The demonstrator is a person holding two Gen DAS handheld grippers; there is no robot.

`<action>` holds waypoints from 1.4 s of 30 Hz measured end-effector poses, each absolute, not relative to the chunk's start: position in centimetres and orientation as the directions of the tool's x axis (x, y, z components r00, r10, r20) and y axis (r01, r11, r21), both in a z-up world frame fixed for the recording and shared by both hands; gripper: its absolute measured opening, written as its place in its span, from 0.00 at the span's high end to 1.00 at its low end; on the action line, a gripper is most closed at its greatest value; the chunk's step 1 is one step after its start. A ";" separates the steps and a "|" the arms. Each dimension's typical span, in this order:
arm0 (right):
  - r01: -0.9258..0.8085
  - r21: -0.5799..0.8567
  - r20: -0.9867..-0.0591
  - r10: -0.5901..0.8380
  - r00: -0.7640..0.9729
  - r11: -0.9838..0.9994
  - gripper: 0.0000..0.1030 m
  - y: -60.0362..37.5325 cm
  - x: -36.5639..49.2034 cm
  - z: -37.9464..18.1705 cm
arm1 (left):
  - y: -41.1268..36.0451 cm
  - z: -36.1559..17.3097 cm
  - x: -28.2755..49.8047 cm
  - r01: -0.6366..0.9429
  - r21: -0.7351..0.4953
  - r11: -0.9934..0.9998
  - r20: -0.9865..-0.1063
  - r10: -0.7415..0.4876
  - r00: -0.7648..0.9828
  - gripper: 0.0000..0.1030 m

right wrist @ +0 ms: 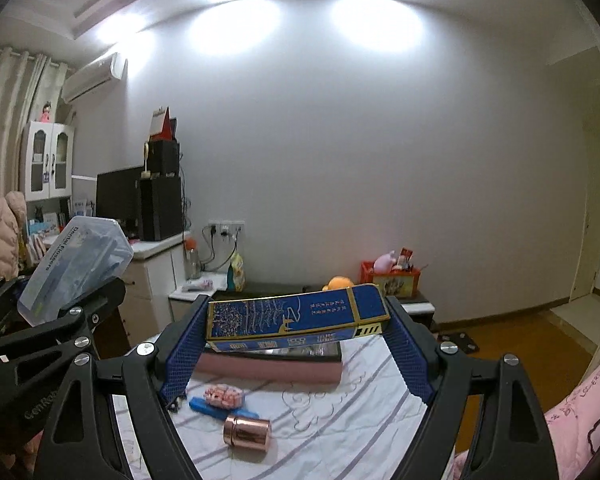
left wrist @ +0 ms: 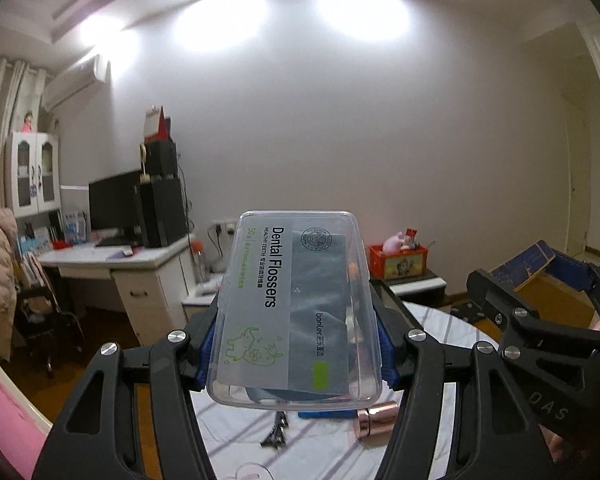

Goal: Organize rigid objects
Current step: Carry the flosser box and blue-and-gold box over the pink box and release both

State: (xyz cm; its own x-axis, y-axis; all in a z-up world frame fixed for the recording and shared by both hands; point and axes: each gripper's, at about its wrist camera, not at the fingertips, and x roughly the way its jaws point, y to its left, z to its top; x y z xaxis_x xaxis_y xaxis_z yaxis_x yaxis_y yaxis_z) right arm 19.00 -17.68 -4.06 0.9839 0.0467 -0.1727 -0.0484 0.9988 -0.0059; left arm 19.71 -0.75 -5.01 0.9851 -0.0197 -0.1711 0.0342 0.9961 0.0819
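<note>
Aloft: left gripper (left wrist: 296, 340) clamped on clear floss box (left wrist: 296, 304), right gripper (right wrist: 296, 344) on blue box (right wrist: 296, 314).

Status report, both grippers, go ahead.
Left gripper shut on floss box. Right gripper shut on blue box. Both lifted above bed; nothing blocking.

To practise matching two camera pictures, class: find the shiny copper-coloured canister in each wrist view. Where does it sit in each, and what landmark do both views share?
Left wrist view: copper canister lies on its side on the striped sheet, bottom centre-right, just below the clear dental flosser box.
Right wrist view: same canister lies bottom centre-left, below the blue box.
Shared landmark: the red crate by the wall.
</note>
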 end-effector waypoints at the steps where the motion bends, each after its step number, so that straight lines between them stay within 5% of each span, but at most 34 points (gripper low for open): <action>1: -0.050 -0.007 -0.167 0.048 0.985 0.999 0.18 -17.6 18.9 -3.8 | -0.8 -4.9 19.6 0.036 0.081 0.996 -0.167 -0.022 0.986 0.40; 28: -0.049 0.001 -0.133 0.049 0.990 0.999 0.18 -16.9 21.4 -2.8 | -1.9 -4.3 23.9 0.025 0.143 0.989 -0.126 -0.007 0.992 0.40; 42: -0.057 -0.001 -0.370 0.053 0.928 0.998 0.18 -17.4 36.9 -8.6 | -2.4 -10.7 40.9 0.170 0.131 0.977 -0.434 -0.098 0.896 0.40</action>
State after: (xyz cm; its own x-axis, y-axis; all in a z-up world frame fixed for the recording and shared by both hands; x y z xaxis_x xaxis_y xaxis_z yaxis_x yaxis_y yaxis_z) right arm 36.93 -17.39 -8.63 0.9275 0.0525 -0.3700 -0.0568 0.9984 -0.0005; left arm 40.91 -2.42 -10.67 0.8956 -0.0976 -0.4340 0.1700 0.9767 0.1312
